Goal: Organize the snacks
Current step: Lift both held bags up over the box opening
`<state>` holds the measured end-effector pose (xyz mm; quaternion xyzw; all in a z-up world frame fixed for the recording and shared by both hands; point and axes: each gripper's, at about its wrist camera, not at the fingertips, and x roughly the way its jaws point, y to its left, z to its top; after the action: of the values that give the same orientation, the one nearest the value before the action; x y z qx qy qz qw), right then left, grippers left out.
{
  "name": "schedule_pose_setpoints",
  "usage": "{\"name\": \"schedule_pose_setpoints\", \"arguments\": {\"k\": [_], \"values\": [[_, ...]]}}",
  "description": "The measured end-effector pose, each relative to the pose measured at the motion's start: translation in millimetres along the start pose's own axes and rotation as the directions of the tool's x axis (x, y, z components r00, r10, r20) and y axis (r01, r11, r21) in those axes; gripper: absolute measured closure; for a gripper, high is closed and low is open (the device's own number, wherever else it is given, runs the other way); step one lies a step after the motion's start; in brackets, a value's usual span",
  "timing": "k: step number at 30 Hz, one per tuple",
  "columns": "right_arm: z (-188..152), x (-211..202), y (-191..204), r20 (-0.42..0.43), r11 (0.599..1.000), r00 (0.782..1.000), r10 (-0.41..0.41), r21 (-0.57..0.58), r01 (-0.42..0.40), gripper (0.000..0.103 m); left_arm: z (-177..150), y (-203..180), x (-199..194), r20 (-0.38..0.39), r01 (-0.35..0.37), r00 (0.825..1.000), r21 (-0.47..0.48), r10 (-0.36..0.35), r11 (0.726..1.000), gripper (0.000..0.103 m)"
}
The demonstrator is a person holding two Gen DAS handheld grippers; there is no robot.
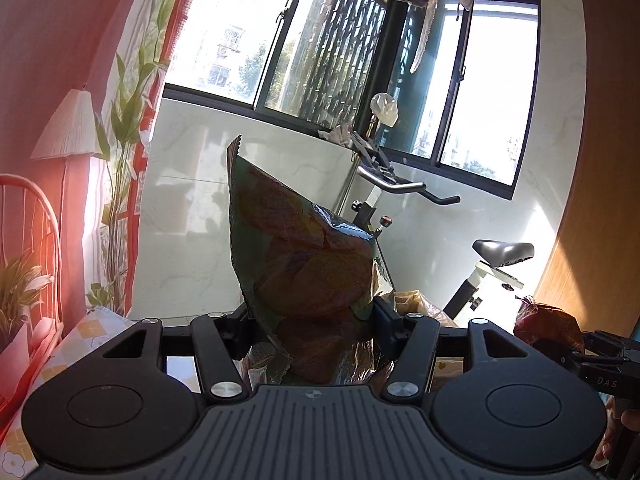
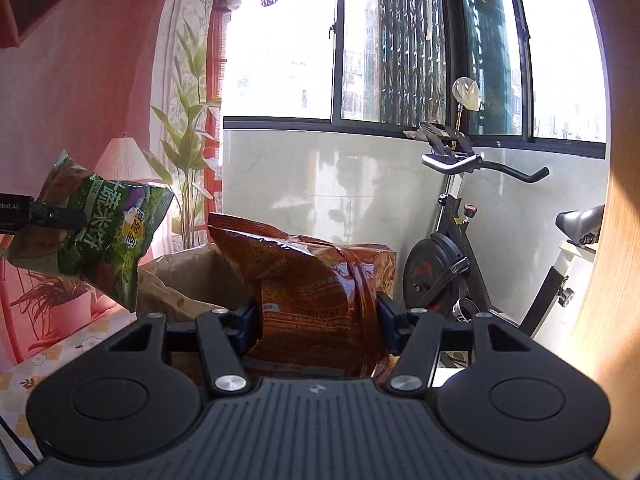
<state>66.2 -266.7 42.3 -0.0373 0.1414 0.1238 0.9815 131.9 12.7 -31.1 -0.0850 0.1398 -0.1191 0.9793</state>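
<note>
My left gripper (image 1: 316,320) is shut on a green snack bag (image 1: 304,256) and holds it upright in the air. The same green bag (image 2: 96,236) shows at the left of the right wrist view, pinched by the left gripper (image 2: 60,216). My right gripper (image 2: 316,316) is shut on an orange-red snack bag (image 2: 316,280), also held up. That bag (image 1: 548,324) shows at the right edge of the left wrist view, with the right gripper (image 1: 592,344) beside it.
A brown paper bag (image 2: 184,276) stands open behind and below the held bags. A table with a yellow flowered cloth (image 2: 60,356) lies below. An exercise bike (image 2: 460,272) stands at the right, a lamp (image 2: 120,160) and plants (image 2: 188,160) at the left.
</note>
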Motion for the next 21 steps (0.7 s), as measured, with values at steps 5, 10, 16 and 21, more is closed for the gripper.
{"name": "schedule_pose_setpoints", "arguments": {"k": [5,10,16,21], "values": [[27.3,54.1,12.4,0.009,0.996,0.999,0.043,-0.075,-0.042,0.044,23.0,-12.0,42.3,-0.011,-0.013,1.000,0.074,0.014,0.997,0.042],[36.1,118.5,22.8,-0.027,0.993,0.998,0.055,-0.103,-0.058,0.044,37.4,-12.9,91.5,-0.070,-0.053,0.996,0.134,0.063,0.990,0.042],[35.4,150.5,17.5,-0.044,0.995,0.996,0.076,-0.067,-0.079,0.044,42.9,-15.9,141.7,-0.251,-0.038,0.963,0.238,0.099,0.971,0.042],[28.3,155.4,4.8,-0.060,0.996,0.995,0.085,-0.030,-0.086,0.044,43.2,-6.1,168.7,-0.412,0.020,0.907,0.251,0.088,0.968,0.042]]}}
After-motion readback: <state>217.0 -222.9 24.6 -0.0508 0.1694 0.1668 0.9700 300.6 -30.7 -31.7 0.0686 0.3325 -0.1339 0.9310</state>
